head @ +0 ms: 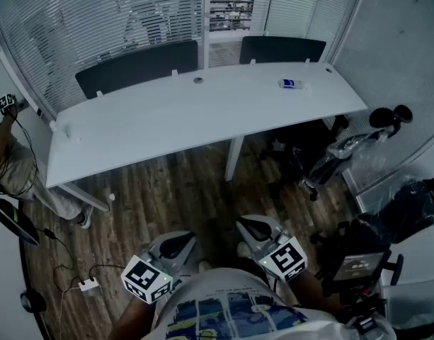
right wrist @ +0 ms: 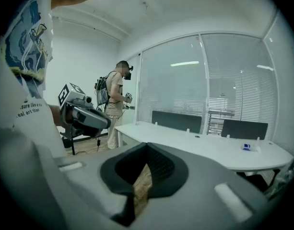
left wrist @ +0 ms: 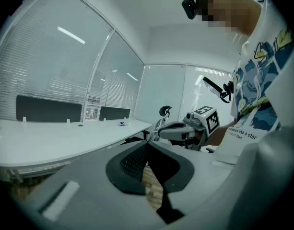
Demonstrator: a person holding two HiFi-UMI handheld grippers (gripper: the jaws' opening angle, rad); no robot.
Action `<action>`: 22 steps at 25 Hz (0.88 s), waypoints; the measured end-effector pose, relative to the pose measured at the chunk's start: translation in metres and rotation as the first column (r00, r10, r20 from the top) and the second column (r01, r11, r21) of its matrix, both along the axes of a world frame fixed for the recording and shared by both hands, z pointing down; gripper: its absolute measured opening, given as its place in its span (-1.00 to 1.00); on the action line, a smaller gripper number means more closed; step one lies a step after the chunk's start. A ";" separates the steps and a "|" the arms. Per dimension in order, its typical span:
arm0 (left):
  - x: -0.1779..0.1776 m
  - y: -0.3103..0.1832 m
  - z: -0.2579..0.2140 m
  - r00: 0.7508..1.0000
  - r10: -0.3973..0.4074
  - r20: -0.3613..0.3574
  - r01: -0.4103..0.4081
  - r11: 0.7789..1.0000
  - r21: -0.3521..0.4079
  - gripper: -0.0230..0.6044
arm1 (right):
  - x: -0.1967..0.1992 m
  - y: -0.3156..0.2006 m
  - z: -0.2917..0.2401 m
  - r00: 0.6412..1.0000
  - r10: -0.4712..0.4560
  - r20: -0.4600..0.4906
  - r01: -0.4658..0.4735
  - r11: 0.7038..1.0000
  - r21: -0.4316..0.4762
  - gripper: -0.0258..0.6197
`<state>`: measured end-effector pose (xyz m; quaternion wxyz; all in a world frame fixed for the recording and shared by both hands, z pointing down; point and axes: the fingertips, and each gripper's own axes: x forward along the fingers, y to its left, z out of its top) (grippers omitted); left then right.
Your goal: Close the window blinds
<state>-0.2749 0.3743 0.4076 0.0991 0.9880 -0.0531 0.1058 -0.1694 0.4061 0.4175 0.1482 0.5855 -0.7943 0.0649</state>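
Hands keep both tools low against the body, side by side and tipped slightly down. The left gripper [head: 181, 241] and right gripper [head: 249, 227] are both clenched on nothing. Ahead of them, wood floor [head: 174, 190] runs to the desk [head: 202, 112], with the blinds [head: 96, 27] beyond its far edge. The right gripper view alone shows a second person [right wrist: 115, 99] full length, at the desk's end.

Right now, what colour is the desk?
The desk is white; the head view shows it best.
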 end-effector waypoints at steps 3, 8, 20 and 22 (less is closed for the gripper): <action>0.000 -0.001 0.001 1.000 -0.004 -0.001 0.004 1.000 0.003 -0.91 | 0.000 0.000 0.003 1.000 -0.003 0.004 0.003 1.000 -0.001 -0.91; -0.001 0.001 0.002 1.000 -0.003 0.001 0.003 1.000 0.001 -0.91 | -0.003 -0.002 0.002 1.000 -0.013 0.021 0.013 1.000 -0.001 -0.91; 0.091 -0.010 0.004 0.999 -0.023 0.029 0.024 1.000 -0.007 -0.91 | 0.079 -0.018 0.004 0.998 -0.062 0.022 0.061 0.998 0.019 -0.90; 0.110 -0.013 0.002 0.999 -0.028 0.034 0.028 1.000 -0.010 -0.91 | 0.099 -0.022 0.005 0.997 -0.071 0.016 0.070 0.997 0.020 -0.88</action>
